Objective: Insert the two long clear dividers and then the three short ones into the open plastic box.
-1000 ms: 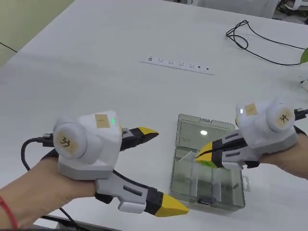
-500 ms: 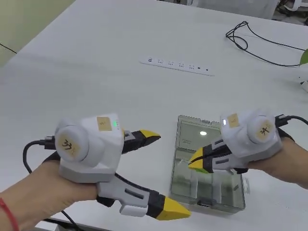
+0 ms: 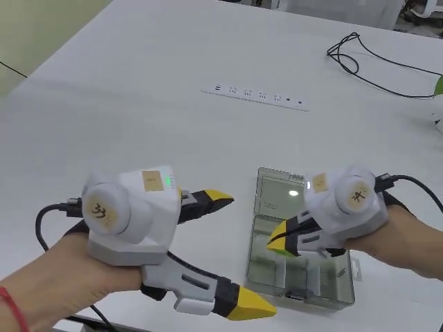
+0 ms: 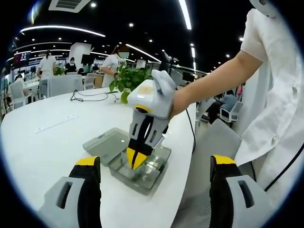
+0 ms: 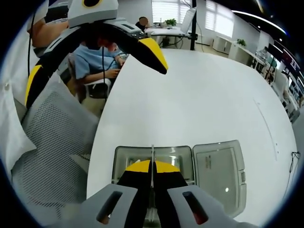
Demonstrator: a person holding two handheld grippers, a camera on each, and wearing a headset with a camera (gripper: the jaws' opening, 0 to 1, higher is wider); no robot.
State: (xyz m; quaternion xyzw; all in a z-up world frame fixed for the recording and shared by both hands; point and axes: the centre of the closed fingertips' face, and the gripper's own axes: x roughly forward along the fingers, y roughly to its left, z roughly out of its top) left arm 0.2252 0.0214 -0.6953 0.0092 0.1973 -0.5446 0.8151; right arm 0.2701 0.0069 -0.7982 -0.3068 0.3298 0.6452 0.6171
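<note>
We are looking at a clear divider (image 5: 152,156), seen edge-on as a thin upright line, and the right gripper (image 3: 275,238) is clamping it between its two jaws. The divider is hanging right over the tray of the open plastic box (image 3: 302,297), with the right gripper's yellow tips pointing left and down into the tray. We are not able to tell whether the divider's lower edge is touching the tray floor. The box's lid (image 3: 275,188) is lying flat on the far side of the tray. We are seeing the left gripper (image 3: 240,254) just to the left of the box, its jaws spread wide and holding nothing. One of its yellow tips is reaching toward the lid's left edge and the other is sitting by the tray's near left corner. The box is sitting on a white table (image 3: 138,104). Farther off, a white power strip (image 3: 259,95) is lying across the table, and a black cable (image 3: 360,59) is curling at the far right.
</note>
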